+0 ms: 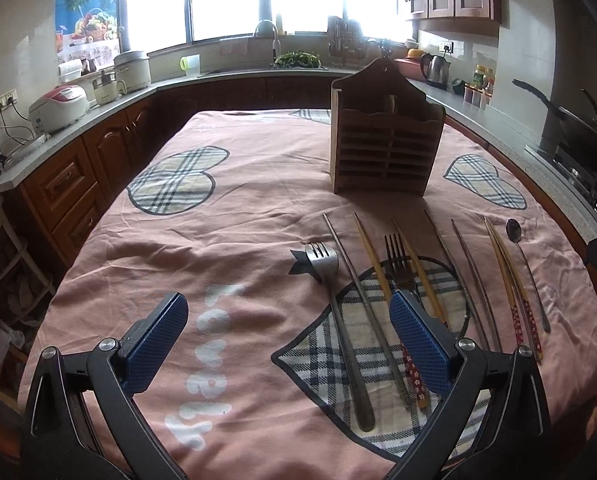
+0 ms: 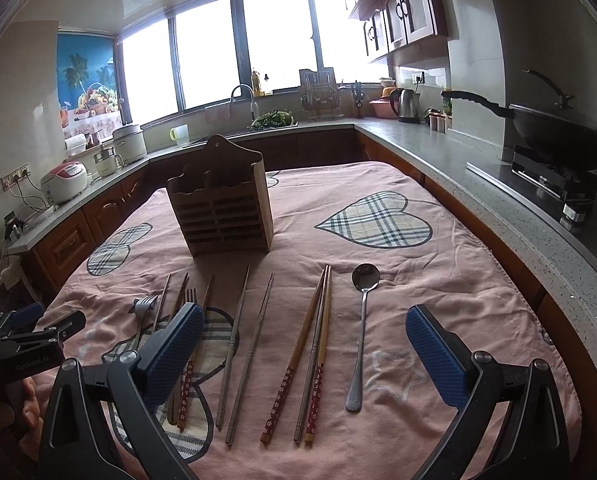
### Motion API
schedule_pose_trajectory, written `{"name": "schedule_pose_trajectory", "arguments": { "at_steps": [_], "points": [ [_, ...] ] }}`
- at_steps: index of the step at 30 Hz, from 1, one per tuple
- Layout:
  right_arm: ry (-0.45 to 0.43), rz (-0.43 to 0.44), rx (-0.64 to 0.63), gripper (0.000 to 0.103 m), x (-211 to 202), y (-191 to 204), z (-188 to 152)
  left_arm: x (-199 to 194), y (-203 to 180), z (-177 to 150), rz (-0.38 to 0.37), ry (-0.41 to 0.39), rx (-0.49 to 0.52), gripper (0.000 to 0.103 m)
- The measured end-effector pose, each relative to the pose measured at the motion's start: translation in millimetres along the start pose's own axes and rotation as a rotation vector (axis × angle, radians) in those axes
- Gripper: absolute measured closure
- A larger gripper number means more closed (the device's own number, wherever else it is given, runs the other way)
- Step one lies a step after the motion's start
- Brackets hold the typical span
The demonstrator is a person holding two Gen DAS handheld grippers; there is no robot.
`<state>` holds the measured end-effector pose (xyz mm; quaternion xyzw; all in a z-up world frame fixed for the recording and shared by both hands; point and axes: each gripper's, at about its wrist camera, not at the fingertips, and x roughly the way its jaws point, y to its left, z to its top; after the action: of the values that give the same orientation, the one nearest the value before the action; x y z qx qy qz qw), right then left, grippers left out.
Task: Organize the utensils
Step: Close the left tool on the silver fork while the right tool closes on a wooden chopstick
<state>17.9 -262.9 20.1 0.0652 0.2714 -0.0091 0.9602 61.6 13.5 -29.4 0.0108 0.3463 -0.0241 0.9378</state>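
The pink cloth-covered table (image 2: pixel 438 280) offers open surface on its left half and along its right edge beyond the long-handled steel spoon (image 2: pixel 363 332). The brown slatted wooden utensil holder (image 2: pixel 226 208) stands upright at mid-table and blocks a straight path to the far end; room lies on either side of it. A bare strip of cloth separates the holder from the row of utensils. The row itself, two steel forks (image 1: pixel 326 280), metal chopsticks (image 2: pixel 238 352) and wooden chopsticks with red flowered ends (image 2: pixel 314 352), lies closely spaced, with narrow gaps. The widest gap falls between the wooden pairs and the spoon. Grey countertops (image 2: pixel 518 216) border both long sides of the table.
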Motion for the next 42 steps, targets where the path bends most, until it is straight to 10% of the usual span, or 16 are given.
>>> {"name": "schedule_pose_trajectory", "arguments": {
  "at_steps": [24,42],
  "points": [
    [0.333,0.069,0.109,0.082,134.6,-35.4,15.8,100.9,-25.0,27.7,-0.134,0.25,0.045,0.059],
    [0.438,0.096,0.064,0.09,190.6,-12.3,22.4,121.1,-16.2,32.4,-0.218,0.325,0.017,0.064]
  ]
}}
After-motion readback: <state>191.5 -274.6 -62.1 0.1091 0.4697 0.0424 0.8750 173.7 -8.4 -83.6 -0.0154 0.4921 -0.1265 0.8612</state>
